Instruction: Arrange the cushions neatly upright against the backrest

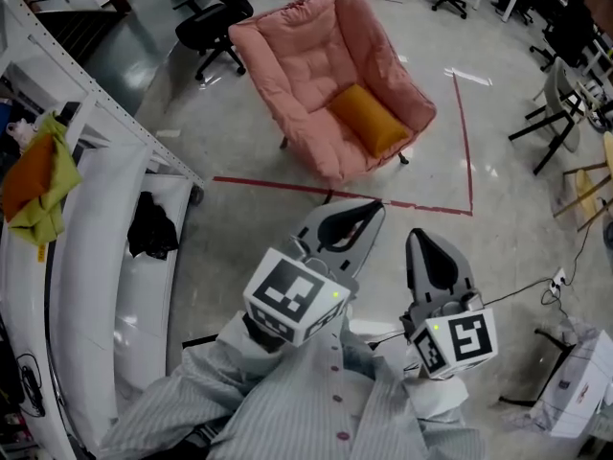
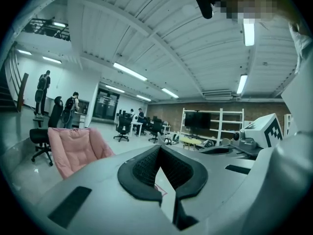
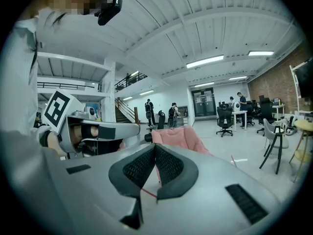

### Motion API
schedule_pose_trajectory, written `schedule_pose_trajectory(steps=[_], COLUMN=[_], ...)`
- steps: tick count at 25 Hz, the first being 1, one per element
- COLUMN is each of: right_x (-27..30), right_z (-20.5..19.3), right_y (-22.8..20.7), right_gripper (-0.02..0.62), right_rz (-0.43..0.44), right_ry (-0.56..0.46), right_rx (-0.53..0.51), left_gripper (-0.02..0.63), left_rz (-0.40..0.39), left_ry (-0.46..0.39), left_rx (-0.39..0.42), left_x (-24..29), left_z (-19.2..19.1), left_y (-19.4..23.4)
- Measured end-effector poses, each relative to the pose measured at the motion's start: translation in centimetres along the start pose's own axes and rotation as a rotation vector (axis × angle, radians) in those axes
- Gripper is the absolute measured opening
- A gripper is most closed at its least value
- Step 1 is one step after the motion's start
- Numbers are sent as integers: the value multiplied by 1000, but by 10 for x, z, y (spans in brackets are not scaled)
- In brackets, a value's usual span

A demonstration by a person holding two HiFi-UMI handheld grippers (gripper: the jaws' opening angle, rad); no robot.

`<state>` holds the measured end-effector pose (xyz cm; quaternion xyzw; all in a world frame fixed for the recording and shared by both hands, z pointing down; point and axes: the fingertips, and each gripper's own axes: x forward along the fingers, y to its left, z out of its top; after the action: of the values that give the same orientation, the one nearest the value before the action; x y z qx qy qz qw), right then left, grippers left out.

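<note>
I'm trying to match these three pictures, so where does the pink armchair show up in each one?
Head view: armchair, upper centre.
Left gripper view: lower left, beside the jaws.
Right gripper view: centre, just beyond the jaws.
Shared landmark: the black office chair at its left, in all three.

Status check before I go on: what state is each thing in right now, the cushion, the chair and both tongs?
Orange cushion: lying on the seat, not upright against the backrest.
Pink armchair: standing on the floor, only this cushion in it.
Left tongs: shut, empty, short of the chair.
Right tongs: shut, empty, short of the chair.
</note>
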<state>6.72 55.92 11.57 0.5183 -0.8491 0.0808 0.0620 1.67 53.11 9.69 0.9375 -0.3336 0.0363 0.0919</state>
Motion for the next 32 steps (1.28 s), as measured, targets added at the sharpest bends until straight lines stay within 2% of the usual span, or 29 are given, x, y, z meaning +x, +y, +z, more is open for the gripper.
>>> schedule_pose_trajectory(steps=[8,22,32], right_x=[56,222,281], right_z=[-2,40,41], right_y=[-34,-133,-181], right_gripper=[12,14,14], right_rz=[5,11,-31], right_ry=[27,47,70], right_rx=[1,-5,51], left_gripper=[11,11,11], left_rz=[35,37,50], left_ry=[-7,-22,13], left_rx=[-15,17,-13], left_x=[42,167,203], left_z=[2,54,48], left_y=[58,199,262])
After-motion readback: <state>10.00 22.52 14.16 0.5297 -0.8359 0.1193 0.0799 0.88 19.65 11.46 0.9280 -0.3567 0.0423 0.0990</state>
